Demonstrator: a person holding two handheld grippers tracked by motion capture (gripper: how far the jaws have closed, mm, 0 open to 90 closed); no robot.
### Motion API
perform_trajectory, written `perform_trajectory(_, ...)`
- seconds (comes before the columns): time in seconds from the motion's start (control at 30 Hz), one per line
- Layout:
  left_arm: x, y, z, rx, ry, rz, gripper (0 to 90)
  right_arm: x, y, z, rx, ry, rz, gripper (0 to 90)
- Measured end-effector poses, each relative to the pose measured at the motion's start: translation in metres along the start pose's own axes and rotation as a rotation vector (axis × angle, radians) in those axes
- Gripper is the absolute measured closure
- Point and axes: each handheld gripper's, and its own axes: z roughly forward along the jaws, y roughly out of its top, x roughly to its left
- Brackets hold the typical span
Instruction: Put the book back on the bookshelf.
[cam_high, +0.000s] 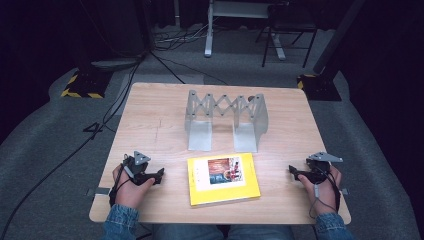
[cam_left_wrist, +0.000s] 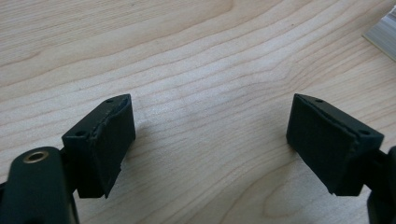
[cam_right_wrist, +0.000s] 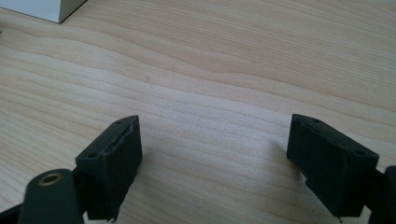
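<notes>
A: What lies between the hands?

B: A flat yellow book (cam_high: 223, 180) with a picture on its cover, near the wooden table's (cam_high: 150, 125) front edge, before the empty grey metal folding rack (cam_high: 226, 120).

A: The tongs?

B: Left gripper (cam_high: 159, 174) and right gripper (cam_high: 292, 171) both gape wide, holding nothing.

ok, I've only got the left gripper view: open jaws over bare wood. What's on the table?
Observer: A yellow book lies flat near the front edge, between the two grippers.
Operator: Anything behind it?
Observer: A grey metal expanding rack stands behind the book, apart from it.
Operator: Right gripper busy?
Observer: No. The right gripper is open over bare wooden table, holding nothing.
</notes>
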Motion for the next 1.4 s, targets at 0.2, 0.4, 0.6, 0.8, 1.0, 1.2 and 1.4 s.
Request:
perform_trajectory(0.2, -0.007, 0.007, -0.007, -0.007, -0.03, -0.029, 23.9, 0.001, 0.0, 0.0, 0.0, -0.004, 0.002, 18.9)
perform_trajectory(0.4, -0.022, 0.02, -0.02, -0.067, -0.087, -0.028, 26.2, 0.001, 0.0, -0.001, 0.0, -0.004, 0.003, 19.0)
perform_trajectory(0.6, -0.042, 0.033, -0.024, -0.09, -0.183, -0.006, 26.4, 0.001, 0.0, -0.001, -0.001, -0.006, 0.003, 19.2)
perform_trajectory(0.8, -0.064, 0.041, -0.014, -0.087, -0.27, -0.006, 25.7, 0.001, 0.0, -0.001, -0.001, -0.006, 0.004, 19.2)
perform_trajectory(1.0, -0.078, 0.041, 0.001, -0.074, -0.304, -0.034, 22.9, 0.001, 0.0, -0.001, -0.001, -0.006, 0.005, 19.2)
perform_trajectory(1.2, -0.087, 0.04, 0.014, -0.012, -0.283, -0.012, 21.1, 0.001, 0.0, -0.001, -0.001, -0.006, 0.005, 19.2)
perform_trajectory(1.4, -0.089, 0.037, 0.025, 0.049, -0.297, -0.019, 18.7, 0.002, -0.001, -0.001, -0.002, -0.009, 0.005, 19.3)
